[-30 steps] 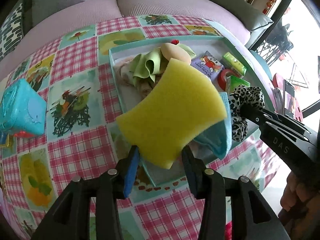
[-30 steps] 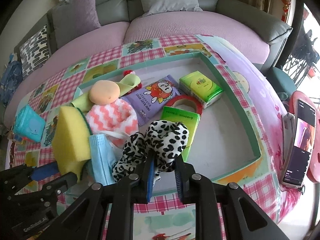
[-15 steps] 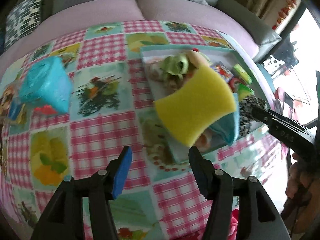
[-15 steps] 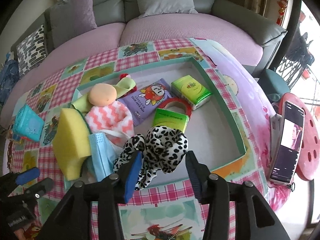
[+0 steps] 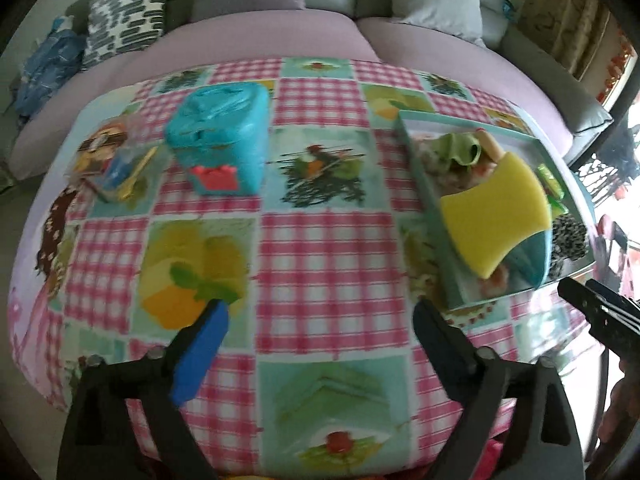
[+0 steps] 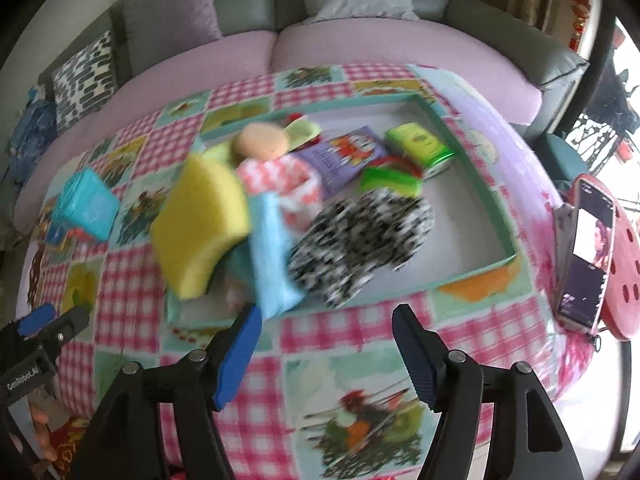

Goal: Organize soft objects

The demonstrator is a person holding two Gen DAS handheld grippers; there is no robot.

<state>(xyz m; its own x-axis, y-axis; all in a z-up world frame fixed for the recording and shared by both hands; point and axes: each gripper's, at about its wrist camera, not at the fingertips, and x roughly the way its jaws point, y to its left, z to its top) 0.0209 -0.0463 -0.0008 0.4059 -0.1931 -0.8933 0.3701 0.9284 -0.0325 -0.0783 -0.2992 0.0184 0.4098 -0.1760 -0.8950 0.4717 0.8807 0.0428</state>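
So both tongs empty, jaws opening. Left gripper point(image 5: 316, 320) over checkered tablecloth point(image 5: 328, 248), right gripper point(image 6: 326, 334) just short of teal tray point(image 6: 472, 152). Yellow sponge point(image 6: 200, 224) at tray's 9 o'clock edge, leopard plush point(image 6: 360, 236) beside blue cloth point(image 6: 272, 248), blurry, maybe touching.

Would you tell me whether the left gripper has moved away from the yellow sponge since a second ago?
Yes. The left gripper, jaws opening and empty, has backed off leftward from the teal tray; the yellow sponge stays propped in the tray.
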